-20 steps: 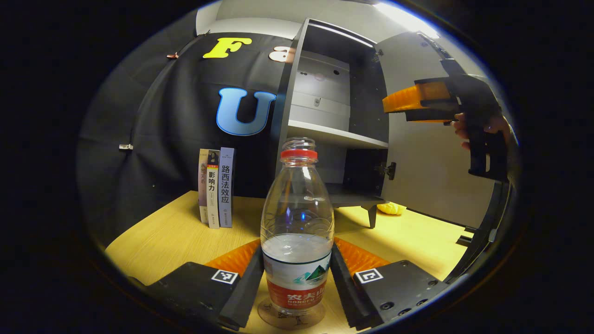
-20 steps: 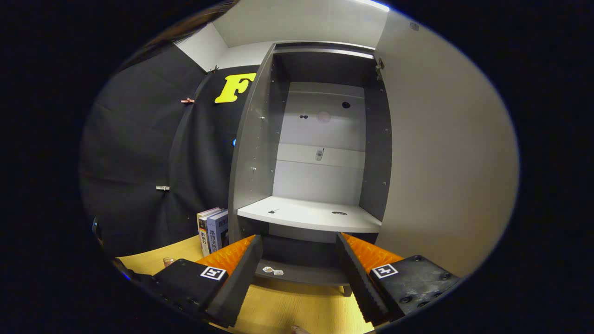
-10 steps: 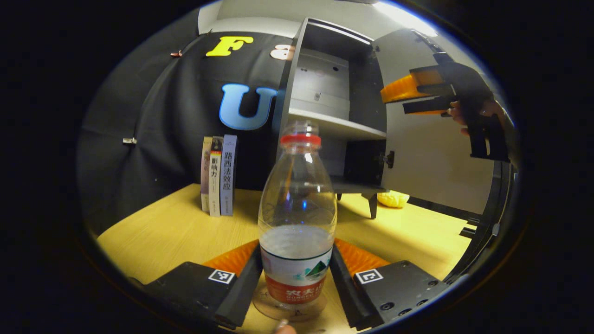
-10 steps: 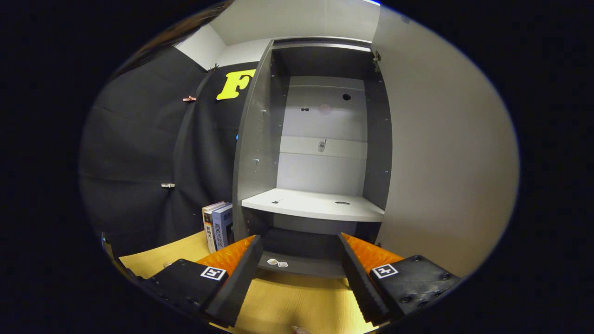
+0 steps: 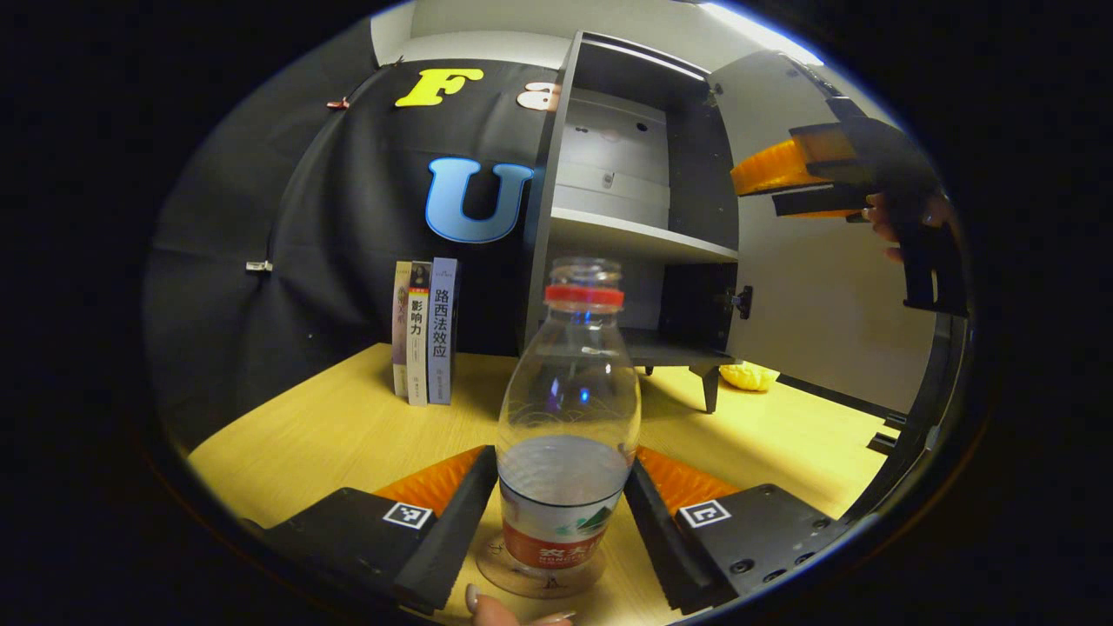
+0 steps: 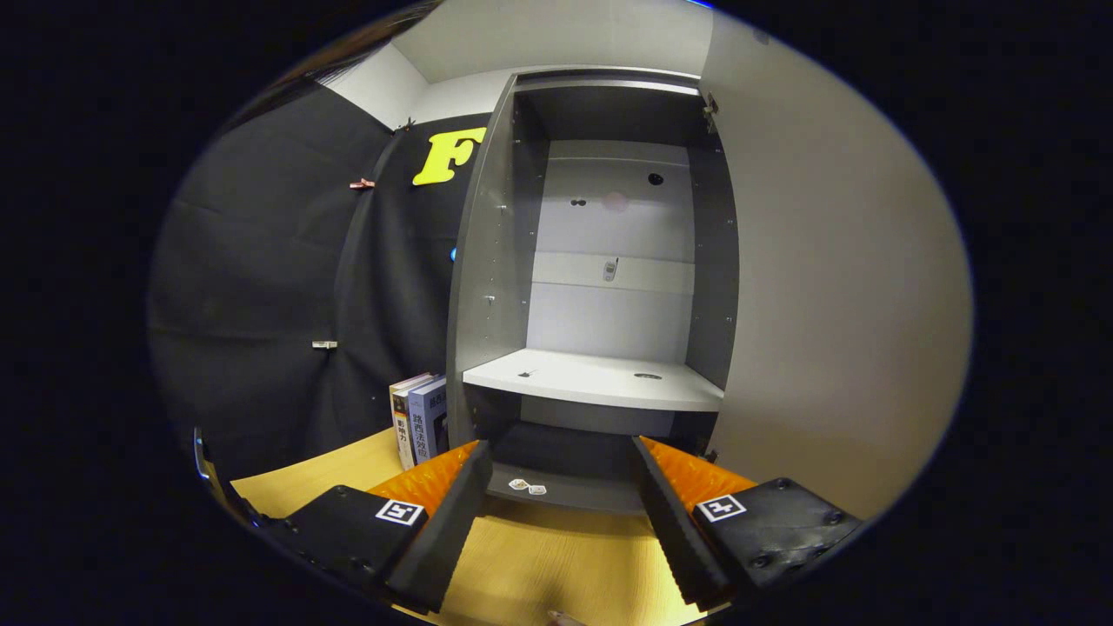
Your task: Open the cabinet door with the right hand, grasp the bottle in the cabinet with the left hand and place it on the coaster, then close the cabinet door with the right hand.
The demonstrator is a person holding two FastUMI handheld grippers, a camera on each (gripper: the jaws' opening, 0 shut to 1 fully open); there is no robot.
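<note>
Left gripper view: left tongs (image 5: 561,522) flank the bottle (image 5: 567,426) on the coaster (image 5: 539,578), apparently loosened; right tongs (image 6: 561,513) open.

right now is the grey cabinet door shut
No, the grey cabinet door is swung wide open, leaving the white shelf inside exposed.
</note>
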